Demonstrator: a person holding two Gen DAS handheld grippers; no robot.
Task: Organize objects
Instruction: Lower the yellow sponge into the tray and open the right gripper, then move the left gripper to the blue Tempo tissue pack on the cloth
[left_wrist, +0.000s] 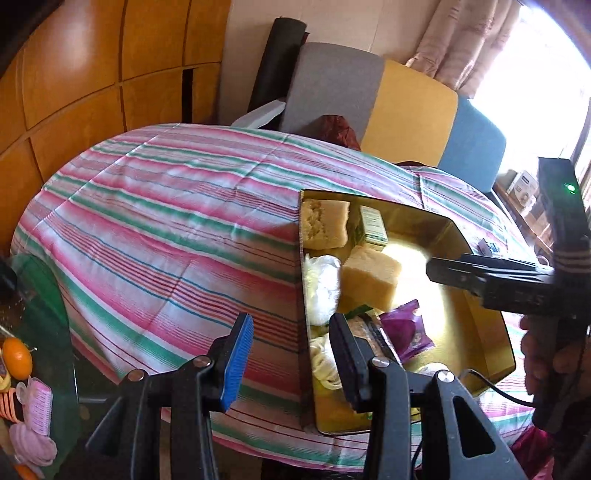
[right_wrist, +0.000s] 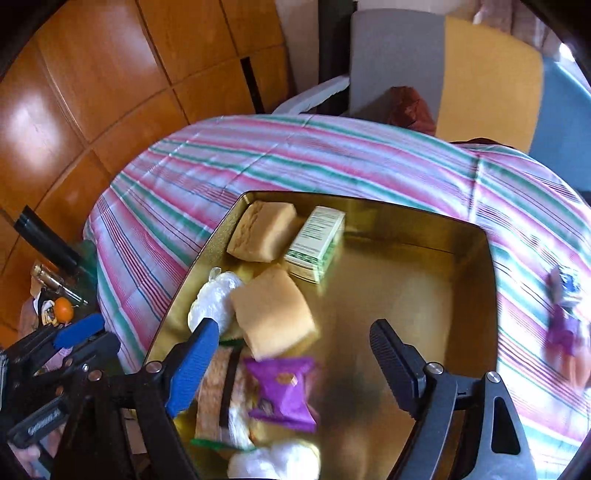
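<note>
A gold tin tray (left_wrist: 480, 254) (right_wrist: 424, 229) sits on the striped tablecloth. It holds two yellow sponge cakes (left_wrist: 371, 277) (right_wrist: 273, 310), a green-white box (left_wrist: 373, 223) (right_wrist: 317, 243), white plastic bags (left_wrist: 325, 280) (right_wrist: 214, 299), a brown wrapped snack (right_wrist: 218, 398) and a purple packet (left_wrist: 402, 328) (right_wrist: 280, 391). My left gripper (left_wrist: 291, 362) is open and empty at the tray's near left rim. My right gripper (right_wrist: 291, 365) is open and empty above the purple packet; it also shows in the left wrist view (left_wrist: 480, 273). Another purple packet (right_wrist: 561, 325) lies on the cloth right of the tray.
The striped cloth (left_wrist: 166, 221) covers the table. Chairs in grey, yellow and blue (left_wrist: 406, 110) stand behind it. A glass side table at left holds an orange (left_wrist: 16, 356), pink hair rollers (left_wrist: 37, 413) and small items. Wooden panels (left_wrist: 74, 74) line the wall.
</note>
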